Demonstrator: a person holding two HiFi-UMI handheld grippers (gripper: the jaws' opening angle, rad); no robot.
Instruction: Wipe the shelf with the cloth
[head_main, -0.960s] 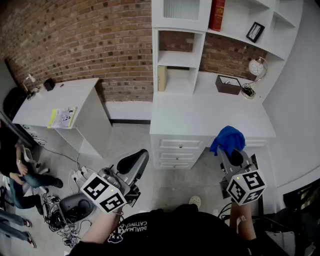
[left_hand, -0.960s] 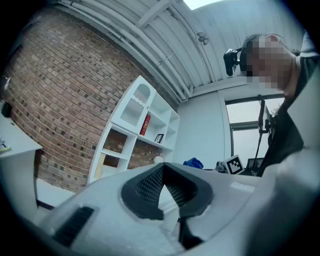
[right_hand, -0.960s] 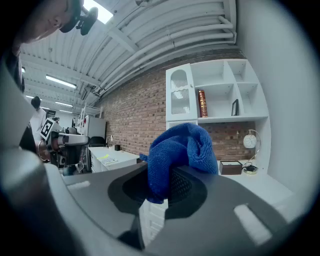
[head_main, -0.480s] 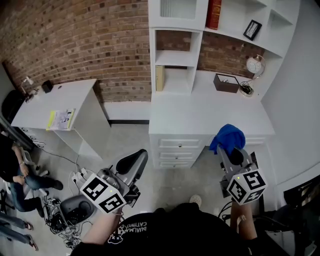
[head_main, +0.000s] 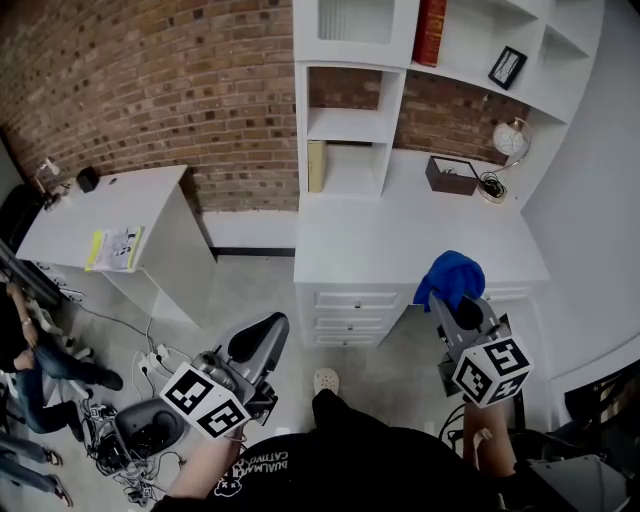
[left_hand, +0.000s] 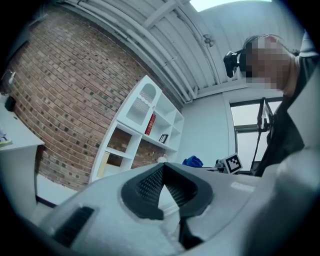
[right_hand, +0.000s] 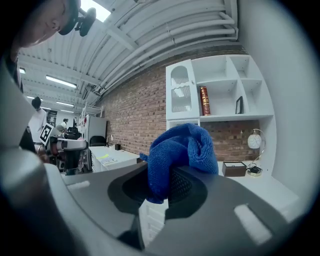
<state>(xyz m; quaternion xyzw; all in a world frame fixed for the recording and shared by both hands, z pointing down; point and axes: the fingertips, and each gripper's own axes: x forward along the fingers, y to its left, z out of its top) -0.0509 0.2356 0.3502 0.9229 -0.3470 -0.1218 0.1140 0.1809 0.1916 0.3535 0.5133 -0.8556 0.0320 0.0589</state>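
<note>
Cloth (head_main: 452, 277): we count one, blue, clamped in right gripper (head_main: 458, 303), in front of shelf (head_main: 350, 130).
Left gripper (head_main: 266, 327): jaws together, holding nothing.

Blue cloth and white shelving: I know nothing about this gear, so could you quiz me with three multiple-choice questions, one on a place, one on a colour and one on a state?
1. Where does the brown box stand?
A) inside a drawer
B) on the white counter
C) on a chair

2. What colour is the upright book at the top of the head view?
A) red
B) green
C) yellow

3. What is the right hand-held gripper doing?
A) open and empty
B) shut on the cloth
C) shut on a cup

Answers:
1 B: the box sits on the counter, close to the brick back wall.
2 A: its spine shows red.
3 B: the right gripper view shows its jaws pinching the blue cloth.
</note>
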